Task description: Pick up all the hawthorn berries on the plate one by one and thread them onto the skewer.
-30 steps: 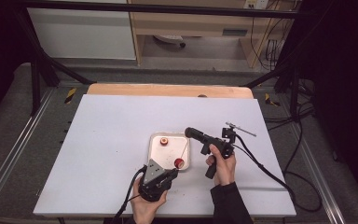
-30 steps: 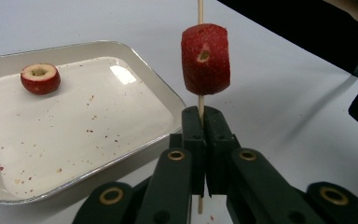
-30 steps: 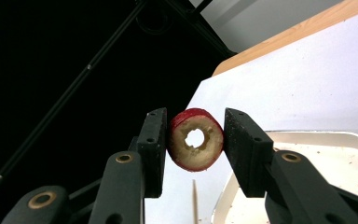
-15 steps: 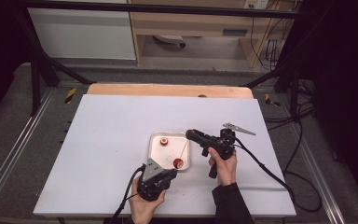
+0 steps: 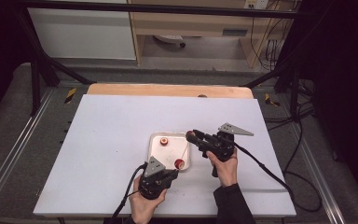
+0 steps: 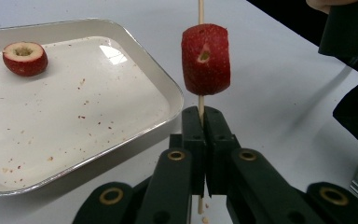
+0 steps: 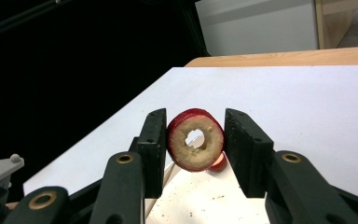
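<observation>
A: What have the fingers got?

B: The left gripper (image 6: 200,140) has its fingers (image 6: 193,135) pinched tight on one thin wooden skewer (image 6: 200,105), low in the middle of its own view. One red fruit piece (image 6: 205,59) is threaded on the stick just above them. The right gripper (image 7: 195,149) grips one cored fruit ring (image 7: 196,140) between its fingers (image 7: 242,144), hole facing the camera.

A: So how many pieces in all?

B: Three: the one on the skewer, the ring in the right gripper, and one cored piece (image 6: 24,58) lying in the upper left of the single white tray (image 6: 168,93). Two grippers, one skewer, one tray.

A: Where is all this from above?

B: At the centre of the white bench (image 5: 102,140); the left gripper (image 5: 170,173) sits at the tray's lower edge, the right gripper (image 5: 192,136) at the tray's upper right corner.

A: Anything different from a second ago?

B: Both grips are unchanged. The right gripper sits slightly lower and nearer the tray's corner.

A: Any writing?

B: None I can read.
</observation>
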